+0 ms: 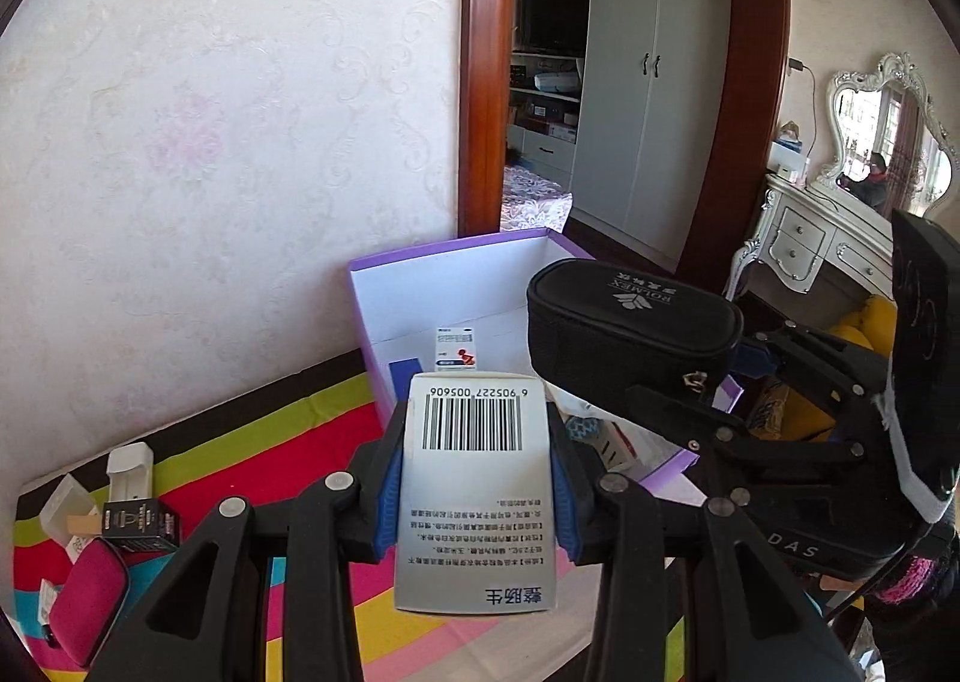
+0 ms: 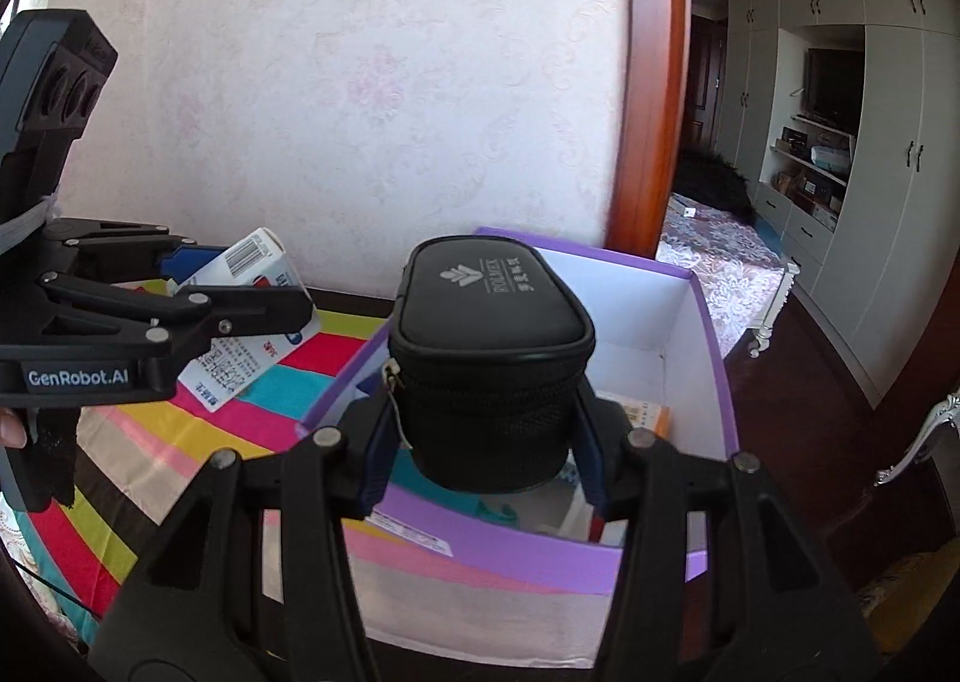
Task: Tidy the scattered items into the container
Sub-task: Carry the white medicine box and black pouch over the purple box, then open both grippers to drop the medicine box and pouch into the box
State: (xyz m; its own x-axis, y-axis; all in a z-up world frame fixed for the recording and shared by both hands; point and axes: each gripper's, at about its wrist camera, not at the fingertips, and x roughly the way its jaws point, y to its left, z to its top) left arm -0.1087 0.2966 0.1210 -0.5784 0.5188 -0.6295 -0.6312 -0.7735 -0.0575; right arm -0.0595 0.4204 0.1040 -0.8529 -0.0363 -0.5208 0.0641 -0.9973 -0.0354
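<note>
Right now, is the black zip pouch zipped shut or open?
Shut, as far as shows: the black zip pouch has its lid seated flat and its zipper pull at the end, in the right tongs.

A white wardrobe [image 1: 642, 99] stands far beyond the wooden doorframe [image 1: 480, 69]; an ornate mirror [image 1: 888, 135] hangs far right.

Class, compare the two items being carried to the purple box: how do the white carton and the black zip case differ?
The white carton is a flat, stiff printed box with a barcode; the black zip case is rounded, soft-looking fabric with a logo. The carton sits in the left claw, the case in the right claw. Both are gripped by their sides near the purple box.
</note>
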